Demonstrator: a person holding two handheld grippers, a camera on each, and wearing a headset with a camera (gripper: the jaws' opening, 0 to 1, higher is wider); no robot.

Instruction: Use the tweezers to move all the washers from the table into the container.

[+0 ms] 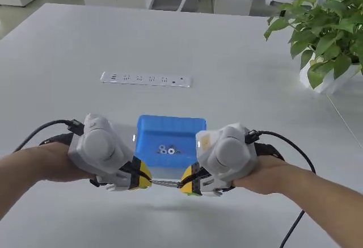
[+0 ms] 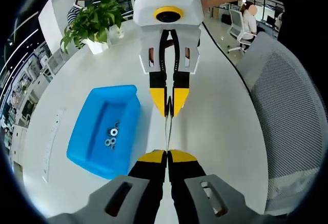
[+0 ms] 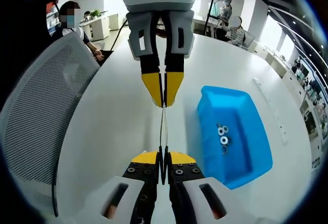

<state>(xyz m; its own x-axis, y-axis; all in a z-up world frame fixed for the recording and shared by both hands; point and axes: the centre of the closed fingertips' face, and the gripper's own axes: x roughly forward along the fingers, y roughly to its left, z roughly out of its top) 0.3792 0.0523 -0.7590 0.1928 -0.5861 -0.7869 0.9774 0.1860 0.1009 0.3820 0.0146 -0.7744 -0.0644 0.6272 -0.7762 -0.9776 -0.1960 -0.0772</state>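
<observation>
A pair of thin metal tweezers [image 1: 164, 184] stretches level between my two grippers, just above the white table. My left gripper [image 1: 143, 177] is shut on one end and my right gripper [image 1: 187, 183] is shut on the other, yellow tips facing each other. Just beyond them stands the blue container [image 1: 146, 124] with several washers [image 1: 167, 150] in it. The left gripper view has its own tips [image 2: 167, 155] closed on the tweezers [image 2: 167, 129], the right gripper [image 2: 169, 103] opposite, and the container [image 2: 84, 152] with washers [image 2: 111, 134] at the left. In the right gripper view the tips [image 3: 163, 157] pinch the tweezers [image 3: 163, 126]; the container [image 3: 246, 167] and washers [image 3: 223, 134] lie right.
A white power strip [image 1: 146, 79] lies on the table behind the container. A potted plant [image 1: 326, 32] stands at the far right edge. A mesh chair [image 2: 287, 106] is beside the table, and office chairs stand beyond its far end.
</observation>
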